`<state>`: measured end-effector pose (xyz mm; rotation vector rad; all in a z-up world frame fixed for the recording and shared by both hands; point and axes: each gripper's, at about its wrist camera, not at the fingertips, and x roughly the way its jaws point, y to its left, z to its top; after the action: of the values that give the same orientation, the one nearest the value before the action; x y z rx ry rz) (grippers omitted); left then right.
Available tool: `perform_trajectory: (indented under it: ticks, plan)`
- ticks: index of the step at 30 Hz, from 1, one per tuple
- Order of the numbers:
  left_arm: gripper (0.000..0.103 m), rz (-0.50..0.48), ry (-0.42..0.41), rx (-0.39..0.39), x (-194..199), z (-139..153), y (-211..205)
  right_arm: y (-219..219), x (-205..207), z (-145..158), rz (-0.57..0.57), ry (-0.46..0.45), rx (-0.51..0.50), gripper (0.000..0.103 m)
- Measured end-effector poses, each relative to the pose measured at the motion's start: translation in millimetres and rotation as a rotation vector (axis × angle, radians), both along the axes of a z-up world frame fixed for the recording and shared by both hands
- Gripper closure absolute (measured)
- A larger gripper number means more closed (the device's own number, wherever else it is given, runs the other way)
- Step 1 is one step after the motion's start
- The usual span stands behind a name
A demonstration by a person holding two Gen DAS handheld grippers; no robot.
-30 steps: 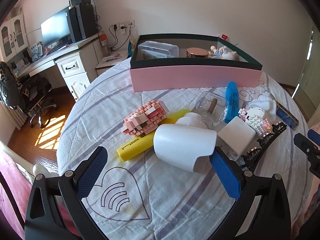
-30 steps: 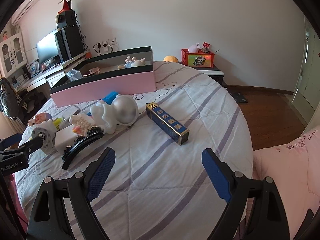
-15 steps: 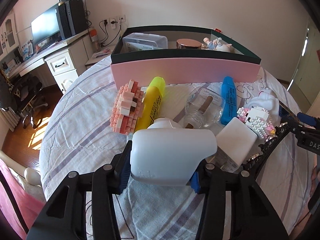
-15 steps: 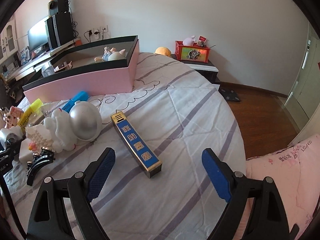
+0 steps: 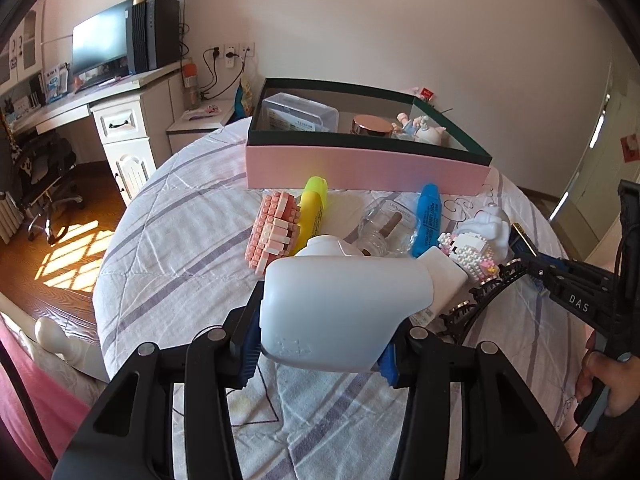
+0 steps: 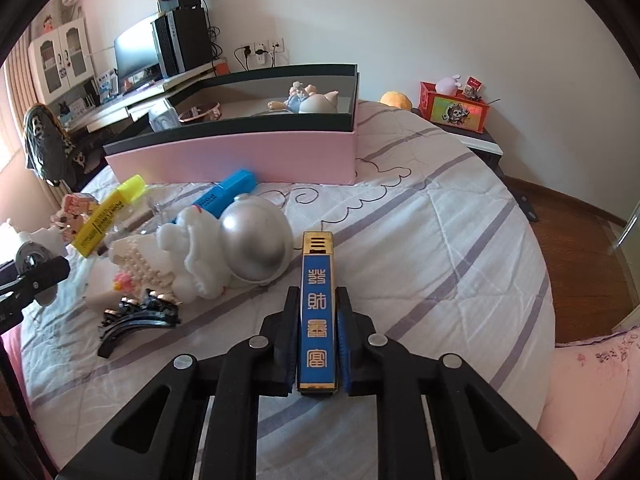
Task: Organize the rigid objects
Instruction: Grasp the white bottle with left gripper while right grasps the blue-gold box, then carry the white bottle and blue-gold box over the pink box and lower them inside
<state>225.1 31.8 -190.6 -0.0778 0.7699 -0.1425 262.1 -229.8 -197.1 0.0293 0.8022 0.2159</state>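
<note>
Where once open, both grippers (image 5: pixel 320 344) (image 6: pixel 318 344) gripping.

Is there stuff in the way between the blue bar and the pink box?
Nothing visible blocks it. The blue bar has bare bedspread ahead up to the pink box; the silver-helmet toy sits just to its left.

Two highlighters are lying out, one yellow (image 5: pixel 313 211), one blue (image 5: pixel 428 218); two brick-built toys, pink (image 5: pixel 274 233) and white (image 5: pixel 470 251), are sitting nearby; one pink box (image 5: pixel 360 170) is standing far.
</note>
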Motion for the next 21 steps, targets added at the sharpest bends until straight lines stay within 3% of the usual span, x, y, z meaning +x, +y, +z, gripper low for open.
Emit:
perform_trajectory:
  ticks: [5,11,21]
  plan:
    - [0.056,0.022,-0.057,0.006,-17.1,20.5,-1.4,8.6,-32.7,17.3,0.006,-0.090,0.100,0.088]
    - [0.056,0.034,-0.156,0.009,-41.7,57.8,-10.7,34.6,-68.6,59.3,0.051,-0.211,0.163,0.088]
    - [0.056,0.060,-0.339,0.047,-95.4,122.9,-22.5,86.8,-122.9,133.0,0.124,-0.414,0.096,0.087]
